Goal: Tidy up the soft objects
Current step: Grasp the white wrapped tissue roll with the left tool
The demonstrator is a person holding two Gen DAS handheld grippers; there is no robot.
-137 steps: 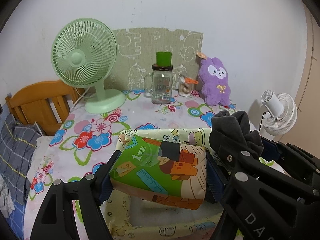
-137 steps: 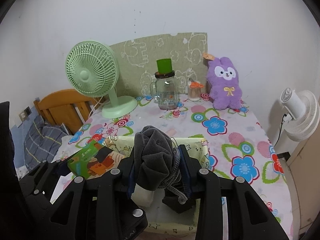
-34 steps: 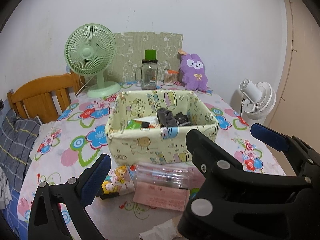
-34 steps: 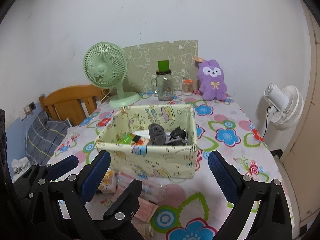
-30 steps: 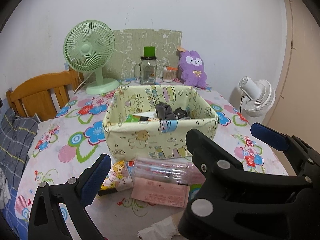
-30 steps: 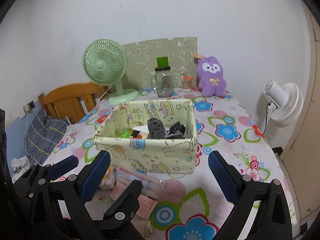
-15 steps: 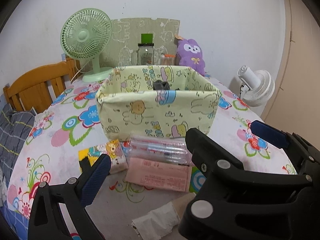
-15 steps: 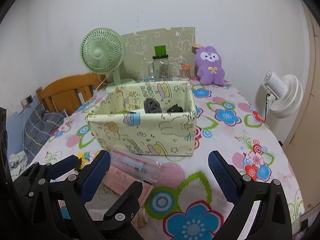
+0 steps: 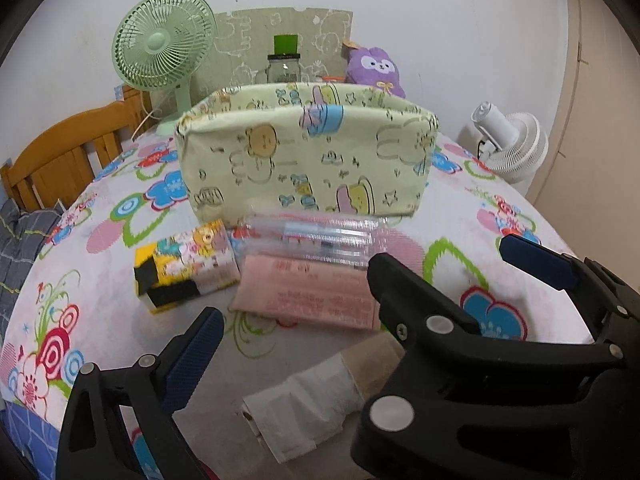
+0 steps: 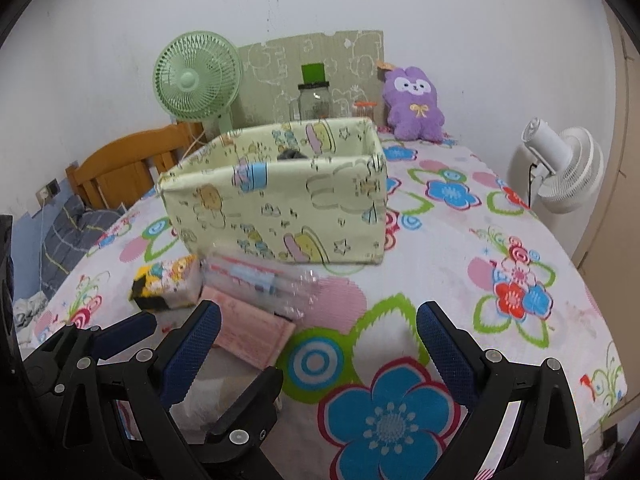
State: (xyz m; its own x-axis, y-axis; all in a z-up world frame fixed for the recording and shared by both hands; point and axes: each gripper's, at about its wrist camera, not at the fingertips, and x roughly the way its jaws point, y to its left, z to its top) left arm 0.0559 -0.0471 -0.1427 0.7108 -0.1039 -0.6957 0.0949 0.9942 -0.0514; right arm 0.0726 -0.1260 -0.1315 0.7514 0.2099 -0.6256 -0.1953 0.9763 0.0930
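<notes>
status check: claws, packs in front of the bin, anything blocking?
Left claw closing, nothing between; right claw open, empty. Tissue packs lie before the fabric bin. Nothing blocking.

Even indoor light, fisheye-bent edges, slight blur

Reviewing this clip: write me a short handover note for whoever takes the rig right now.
Left gripper: empty, jaws starting to close, nothing between them.
Right gripper: open, empty.
Fabric box stands mid-table; something dark shows inside.
Left in front of the box: tissue pack, clear packet, pink packet, crumpled tissue.
Purple plush sits at the wall.
Next, probably: pick up the front items.
</notes>
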